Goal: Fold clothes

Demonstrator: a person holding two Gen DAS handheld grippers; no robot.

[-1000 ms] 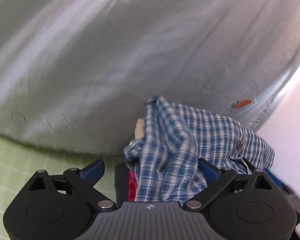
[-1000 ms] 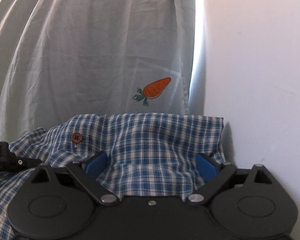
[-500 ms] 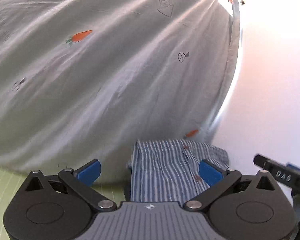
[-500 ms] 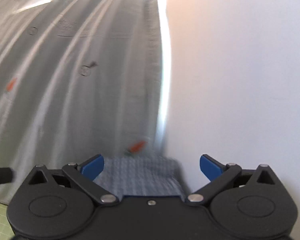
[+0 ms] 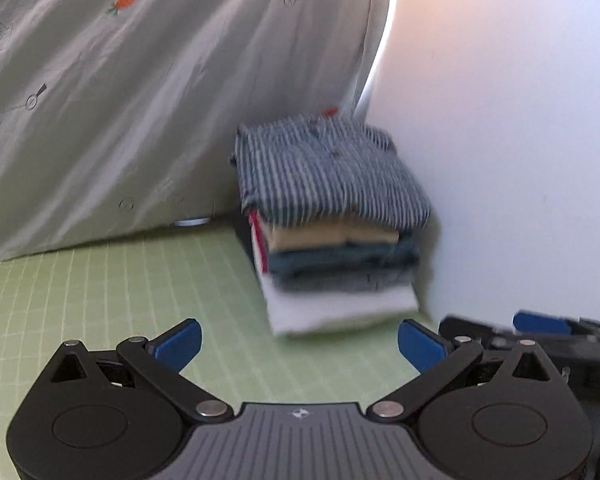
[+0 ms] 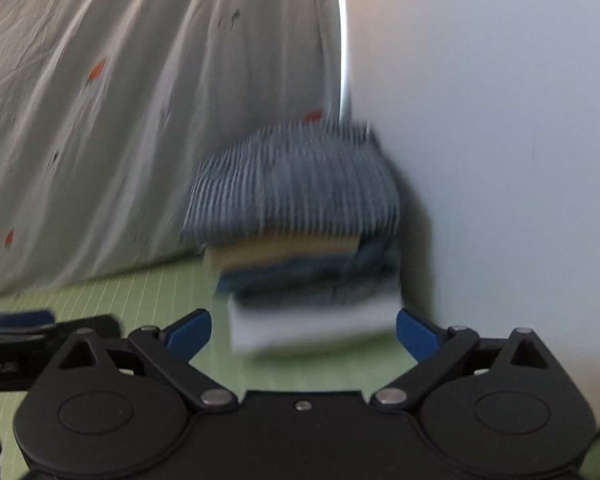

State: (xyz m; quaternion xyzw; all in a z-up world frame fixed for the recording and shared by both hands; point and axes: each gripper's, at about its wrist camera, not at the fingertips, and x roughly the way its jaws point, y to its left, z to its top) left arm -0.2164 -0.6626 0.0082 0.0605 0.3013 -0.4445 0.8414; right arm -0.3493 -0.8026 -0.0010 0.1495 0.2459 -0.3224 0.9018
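A stack of folded clothes (image 5: 332, 240) (image 6: 300, 248) stands on the green grid mat (image 5: 120, 300) in the corner by the wall. A blue-and-white plaid shirt (image 5: 328, 172) (image 6: 292, 184) lies folded on top, over tan, dark blue, grey and white layers. My left gripper (image 5: 298, 344) hangs open in front of the stack, nothing between its blue pads. My right gripper (image 6: 304, 332) is open too, just short of the stack and apart from it. In the left wrist view the right gripper (image 5: 540, 336) shows at the right edge. Both views are motion-blurred.
A grey sheet (image 5: 140, 100) (image 6: 140, 120) printed with small carrots hangs behind the mat on the left. A white wall (image 5: 500, 140) (image 6: 500, 160) closes the right side, right against the stack. The green mat (image 6: 140, 296) stretches left of the stack.
Both grippers have let go of the plaid shirt and pulled back from it. The shirt now lies on the stack, which has come fully into view.
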